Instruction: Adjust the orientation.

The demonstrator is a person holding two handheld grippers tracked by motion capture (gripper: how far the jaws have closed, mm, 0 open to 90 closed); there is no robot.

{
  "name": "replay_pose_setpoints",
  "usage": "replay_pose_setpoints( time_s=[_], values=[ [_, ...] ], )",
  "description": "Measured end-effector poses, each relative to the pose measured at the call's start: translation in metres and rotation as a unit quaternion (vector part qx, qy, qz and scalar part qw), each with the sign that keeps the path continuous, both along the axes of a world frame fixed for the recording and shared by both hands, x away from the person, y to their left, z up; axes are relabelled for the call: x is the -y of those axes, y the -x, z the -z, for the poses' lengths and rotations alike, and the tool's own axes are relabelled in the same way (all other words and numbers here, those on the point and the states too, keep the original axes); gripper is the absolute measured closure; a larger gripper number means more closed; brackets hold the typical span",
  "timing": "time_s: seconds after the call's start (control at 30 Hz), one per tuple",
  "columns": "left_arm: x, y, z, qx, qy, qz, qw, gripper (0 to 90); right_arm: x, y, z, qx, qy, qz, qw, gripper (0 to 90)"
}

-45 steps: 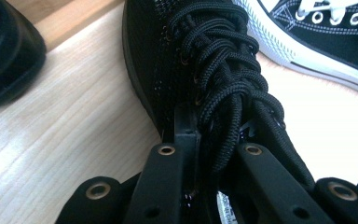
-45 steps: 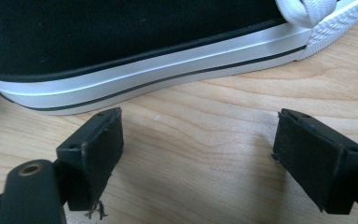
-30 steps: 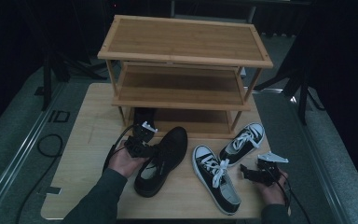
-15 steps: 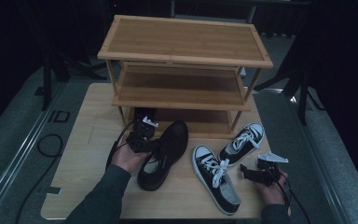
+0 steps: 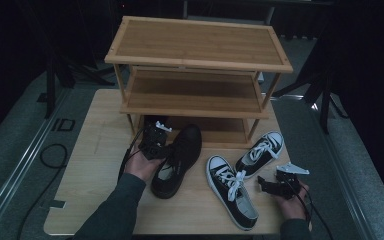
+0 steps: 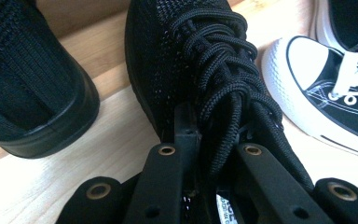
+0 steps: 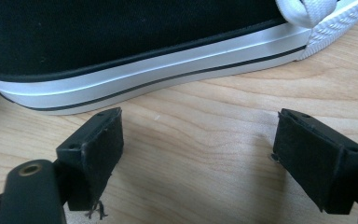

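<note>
A black lace-up shoe point(image 5: 177, 160) lies on the wooden table point(image 5: 92, 170) in front of a three-shelf bamboo rack point(image 5: 200, 47), toe toward the rack. My left gripper point(image 5: 166, 146) is shut on its laced upper near the collar point(image 6: 200, 135). A second black shoe point(image 6: 28, 79) sits just to the left of it by the rack's foot. Two black-and-white sneakers lie to the right, one nearer point(image 5: 232, 195) and one farther point(image 5: 261, 152). My right gripper point(image 5: 266, 186) rests low on the table beside the nearer sneaker's sole point(image 7: 144, 88), open point(image 7: 200, 140), nothing between its pads.
The rack's top and middle shelves carry nothing. The rack's legs point(image 5: 252, 127) stand close behind the shoes. A cable point(image 5: 50, 152) loops on the grey floor left of the table. Bare wood lies at the table's left side.
My left gripper and the black shoe have shifted slightly toward the rack. The right gripper and both sneakers have stayed put.
</note>
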State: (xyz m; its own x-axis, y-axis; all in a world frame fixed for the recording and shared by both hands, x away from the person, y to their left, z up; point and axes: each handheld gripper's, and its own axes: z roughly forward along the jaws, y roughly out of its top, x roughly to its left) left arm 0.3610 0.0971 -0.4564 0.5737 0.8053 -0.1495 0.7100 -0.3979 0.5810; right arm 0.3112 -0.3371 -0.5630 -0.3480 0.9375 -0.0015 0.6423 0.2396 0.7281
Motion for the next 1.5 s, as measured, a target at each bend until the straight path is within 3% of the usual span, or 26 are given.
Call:
replay_pose_setpoints(
  time_s=[0.43,0.57,1.07,1.33,1.5],
  values=[
    [0.003,-0.009,0.004,0.015,-0.004,-0.037,0.9992,85.1,0.000,0.000,0.000,0.000,0.000,0.000,1.0000,15.9],
    [0.001,-0.012,0.004,0.034,0.003,-0.049,0.9982,85.0,0.000,0.000,0.000,0.000,0.000,0.000,1.0000,15.9],
    [-0.001,-0.027,0.012,0.055,-0.005,-0.077,0.9955,84.9,0.000,0.000,0.000,0.000,0.000,0.000,1.0000,15.9],
    [0.002,-0.034,0.015,0.083,-0.022,-0.098,0.9914,84.9,0.000,0.000,0.000,0.000,0.000,0.000,1.0000,15.9],
    [0.007,-0.037,0.016,0.108,-0.031,-0.118,0.9867,84.9,0.000,0.000,0.000,0.000,0.000,0.000,1.0000,15.9]
  ],
)
